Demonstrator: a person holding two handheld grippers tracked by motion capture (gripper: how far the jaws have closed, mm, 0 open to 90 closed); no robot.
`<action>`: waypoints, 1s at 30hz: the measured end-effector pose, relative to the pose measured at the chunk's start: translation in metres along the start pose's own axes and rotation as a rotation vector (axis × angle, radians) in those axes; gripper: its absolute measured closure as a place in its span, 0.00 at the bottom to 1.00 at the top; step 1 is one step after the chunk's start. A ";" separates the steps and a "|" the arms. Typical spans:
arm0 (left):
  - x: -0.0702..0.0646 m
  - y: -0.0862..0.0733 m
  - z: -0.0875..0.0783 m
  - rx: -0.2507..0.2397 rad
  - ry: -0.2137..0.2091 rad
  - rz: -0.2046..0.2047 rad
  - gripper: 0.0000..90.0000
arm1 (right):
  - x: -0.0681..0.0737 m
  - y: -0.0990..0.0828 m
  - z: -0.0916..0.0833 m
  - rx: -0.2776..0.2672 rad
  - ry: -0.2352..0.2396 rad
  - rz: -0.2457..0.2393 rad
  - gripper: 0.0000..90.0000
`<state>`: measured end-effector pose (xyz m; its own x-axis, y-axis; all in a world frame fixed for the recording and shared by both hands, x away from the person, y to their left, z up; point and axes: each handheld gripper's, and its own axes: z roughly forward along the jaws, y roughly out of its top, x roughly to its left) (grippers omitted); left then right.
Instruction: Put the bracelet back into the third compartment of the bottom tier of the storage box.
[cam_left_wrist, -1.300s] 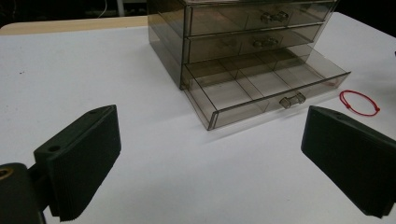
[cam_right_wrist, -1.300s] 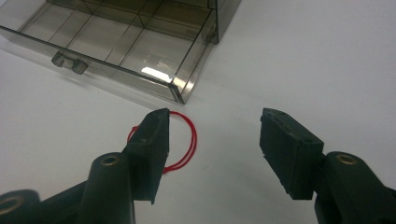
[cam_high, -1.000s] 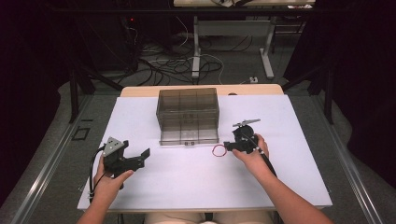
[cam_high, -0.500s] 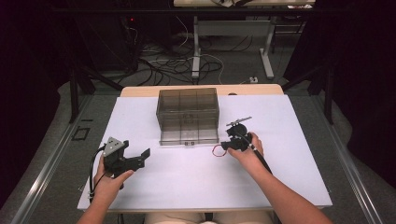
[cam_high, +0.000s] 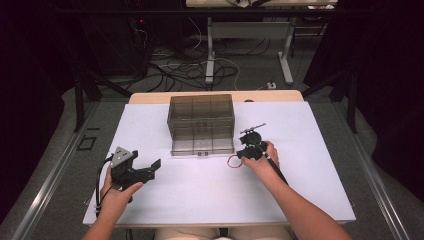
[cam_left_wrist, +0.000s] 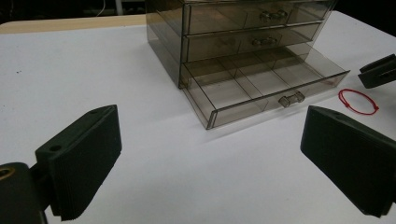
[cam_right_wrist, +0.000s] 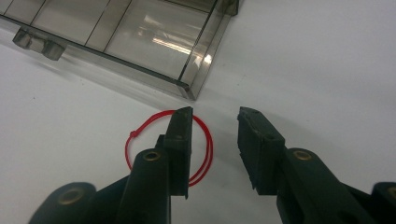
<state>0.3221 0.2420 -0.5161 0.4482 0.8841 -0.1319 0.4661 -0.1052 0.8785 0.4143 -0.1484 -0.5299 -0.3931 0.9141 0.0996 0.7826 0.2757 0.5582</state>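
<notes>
While its jaws have just been closing with a gap left between them, the right gripper (cam_right_wrist: 214, 119) stands over a red string loop (cam_right_wrist: 205, 154) lying flat on the white worktop (cam_high: 200, 200); one jaw sits inside the ring, nothing pinched. Just beyond lies the open bottom drawer (cam_left_wrist: 261, 91) of a smoky clear drawer box (cam_high: 201, 124). Well apart, the left gripper (cam_high: 150, 170) hovers with jaws wide open and empty.

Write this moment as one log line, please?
right tool: closing over red string loop, not gripped | left tool: open, idle | bottom drawer: open
</notes>
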 end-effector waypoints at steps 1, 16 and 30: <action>0.000 0.000 0.000 0.000 0.000 0.000 0.06 | 0.000 0.000 0.001 0.002 -0.002 0.005 0.75; 0.000 0.000 0.000 -0.001 -0.005 0.000 0.06 | 0.003 -0.001 0.009 0.046 -0.007 -0.004 0.86; 0.000 0.000 0.000 0.001 -0.005 0.000 0.06 | 0.005 -0.002 0.014 0.055 -0.022 -0.022 0.95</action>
<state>0.3226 0.2423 -0.5164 0.4523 0.8818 -0.1339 0.4666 -0.1060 0.8781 0.4177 -0.1405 -0.5415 -0.4002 0.9138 0.0695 0.7995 0.3110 0.5139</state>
